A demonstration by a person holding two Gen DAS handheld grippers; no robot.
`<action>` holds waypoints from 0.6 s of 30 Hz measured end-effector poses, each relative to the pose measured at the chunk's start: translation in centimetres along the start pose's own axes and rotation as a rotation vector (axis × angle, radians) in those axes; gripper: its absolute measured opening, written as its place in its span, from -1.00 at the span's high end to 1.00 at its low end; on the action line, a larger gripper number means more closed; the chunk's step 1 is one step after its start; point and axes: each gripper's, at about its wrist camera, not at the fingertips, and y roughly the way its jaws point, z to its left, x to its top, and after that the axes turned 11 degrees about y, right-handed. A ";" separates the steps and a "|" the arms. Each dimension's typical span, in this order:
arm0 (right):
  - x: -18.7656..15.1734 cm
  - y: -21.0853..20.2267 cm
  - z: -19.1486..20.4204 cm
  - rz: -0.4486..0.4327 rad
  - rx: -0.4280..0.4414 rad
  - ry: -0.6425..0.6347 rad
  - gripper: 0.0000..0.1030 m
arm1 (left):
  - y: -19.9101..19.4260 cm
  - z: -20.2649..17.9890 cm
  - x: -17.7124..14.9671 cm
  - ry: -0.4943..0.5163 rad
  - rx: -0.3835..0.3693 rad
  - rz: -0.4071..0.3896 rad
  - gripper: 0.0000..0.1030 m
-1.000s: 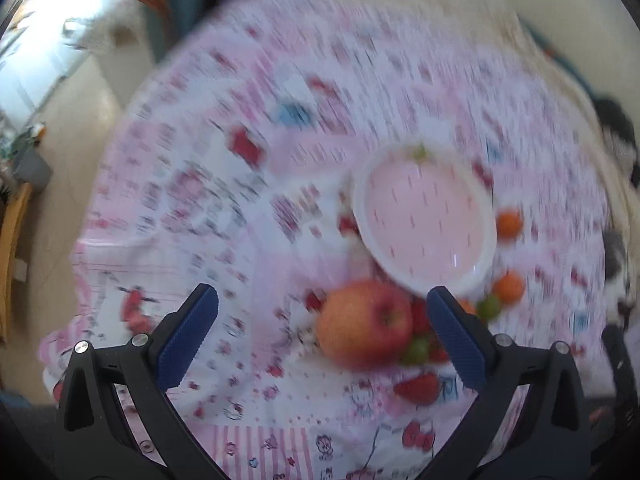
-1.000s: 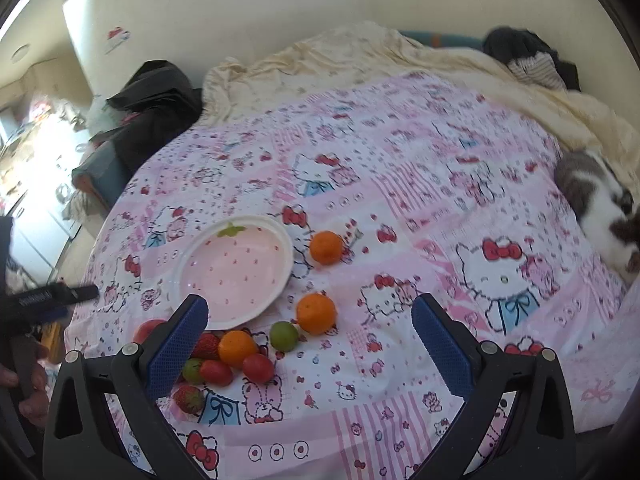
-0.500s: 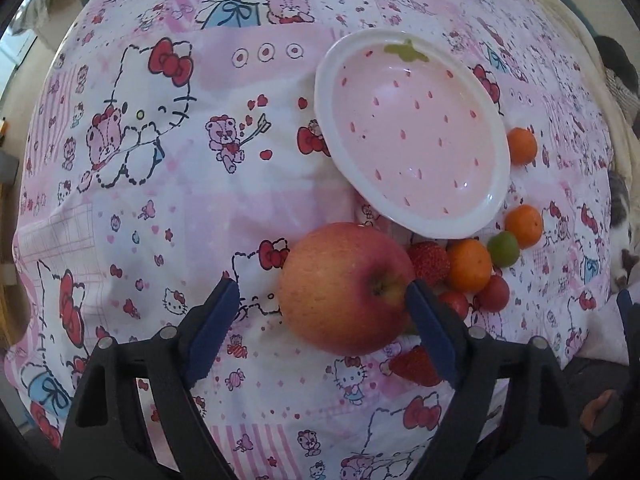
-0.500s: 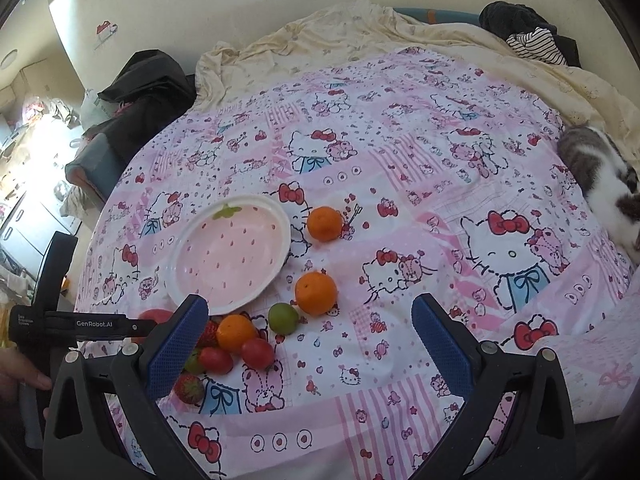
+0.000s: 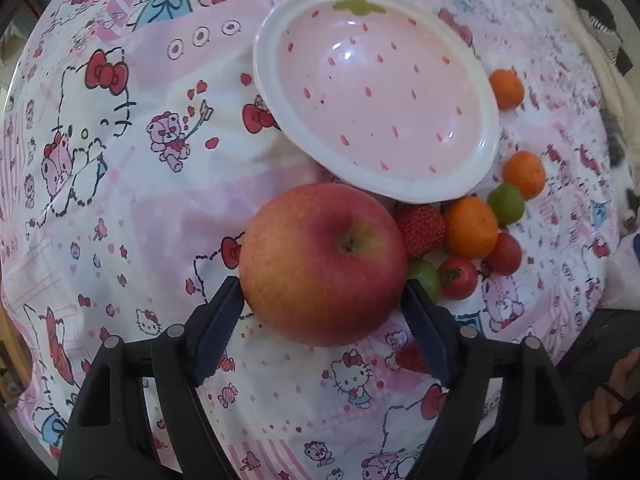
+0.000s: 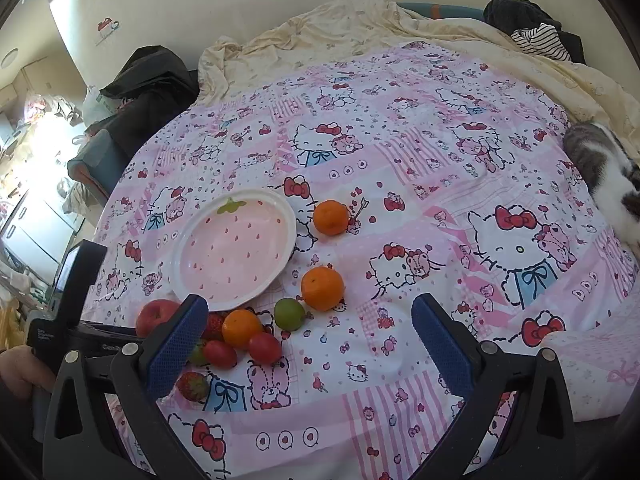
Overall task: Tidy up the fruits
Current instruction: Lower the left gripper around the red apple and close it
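A big red apple (image 5: 324,264) lies on the pink patterned bedspread just below a pink strawberry-pattern plate (image 5: 280,116). My left gripper (image 5: 324,300) stands around the apple, its blue pads at the apple's two sides, touching or nearly so. To the right lie a strawberry (image 5: 420,228), oranges (image 5: 470,226), a green fruit (image 5: 506,203) and small tomatoes (image 5: 458,278). In the right wrist view my right gripper (image 6: 308,328) is open and empty above the bedspread, with the plate (image 6: 192,248), apple (image 6: 156,316) and oranges (image 6: 322,288) ahead of it to the left.
A grey-and-white cat (image 6: 604,176) lies at the bed's right edge. A cream blanket (image 6: 360,20) and dark clothes (image 6: 532,32) are at the back. A dark bag (image 6: 148,96) sits off the bed's left side. A second strawberry (image 6: 194,386) lies near the front edge.
My left gripper has come down and forward and narrowed around the apple, whose sides now meet the pads. The right gripper has hardly moved.
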 end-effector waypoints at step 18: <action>3.7 4.3 -4.2 0.257 0.063 0.232 -0.78 | -1.8 2.5 -1.6 -0.004 0.065 -0.014 -0.54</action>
